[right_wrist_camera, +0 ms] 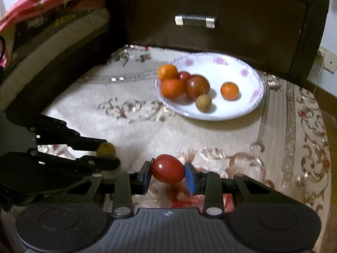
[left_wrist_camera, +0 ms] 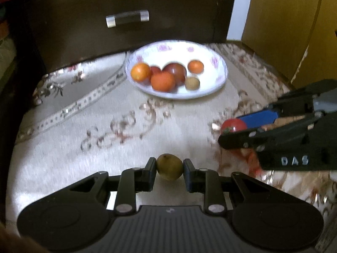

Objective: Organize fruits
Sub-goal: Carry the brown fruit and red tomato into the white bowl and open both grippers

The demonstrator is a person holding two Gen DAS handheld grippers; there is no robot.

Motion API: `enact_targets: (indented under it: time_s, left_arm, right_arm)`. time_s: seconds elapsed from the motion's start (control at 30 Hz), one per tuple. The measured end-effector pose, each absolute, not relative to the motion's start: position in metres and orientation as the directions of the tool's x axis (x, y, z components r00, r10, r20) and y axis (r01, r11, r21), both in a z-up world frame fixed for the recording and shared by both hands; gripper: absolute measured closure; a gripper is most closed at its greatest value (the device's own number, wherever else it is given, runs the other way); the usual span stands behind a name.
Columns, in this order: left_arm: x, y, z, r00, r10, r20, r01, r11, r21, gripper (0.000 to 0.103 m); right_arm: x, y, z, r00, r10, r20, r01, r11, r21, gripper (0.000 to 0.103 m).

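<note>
My left gripper [left_wrist_camera: 169, 165] is shut on a small yellow-green fruit [left_wrist_camera: 169, 167], both pads pressing its sides just above the patterned cloth. My right gripper [right_wrist_camera: 167, 169] is shut on a red tomato [right_wrist_camera: 167, 169]. Each gripper also shows in the other's view: the right gripper [left_wrist_camera: 233, 129] with the tomato [left_wrist_camera: 233, 125] at the right, the left gripper [right_wrist_camera: 106, 152] with the yellow-green fruit [right_wrist_camera: 106, 148] at the left. Farther back stands a white flowered plate [left_wrist_camera: 219, 63] holding several fruits: oranges [left_wrist_camera: 163, 81], a dark red tomato [right_wrist_camera: 197, 86] and a small brownish fruit [right_wrist_camera: 203, 102].
A dark wooden drawer front with a metal handle [left_wrist_camera: 127, 18] rises just behind the plate. The cream cloth [left_wrist_camera: 105, 130] with floral scrolls covers the surface. A yellow cabinet [left_wrist_camera: 284, 27] stands at the right, bedding [right_wrist_camera: 42, 21] at the left.
</note>
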State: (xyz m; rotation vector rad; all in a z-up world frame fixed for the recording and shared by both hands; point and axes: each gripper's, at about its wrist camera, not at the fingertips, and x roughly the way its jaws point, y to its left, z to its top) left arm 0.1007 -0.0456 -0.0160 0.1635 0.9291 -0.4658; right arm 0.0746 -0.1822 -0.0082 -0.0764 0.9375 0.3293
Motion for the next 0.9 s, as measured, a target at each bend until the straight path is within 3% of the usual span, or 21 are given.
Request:
enact_targets:
  time_s: [0.4, 0.9]
  left_arm:
    - [0.150, -0.073, 0.013, 0.593, -0.318, -0.740, 0.427, 0.903, -0.047, 0.070]
    - [0.206, -0.095, 0.003, 0.617, -0.295, -0.729, 0.437, 0.899, 0.006, 0.071]
  right_arm:
    - [0.110, -0.204, 0.014, 0.628, 0.234, -0.742, -0.218, 0.968, 0.121, 0.073]
    - [0.171, -0.229, 0.002, 0.649, 0.204, -0.733, -0.136, 0.979, 0.153, 0.071]
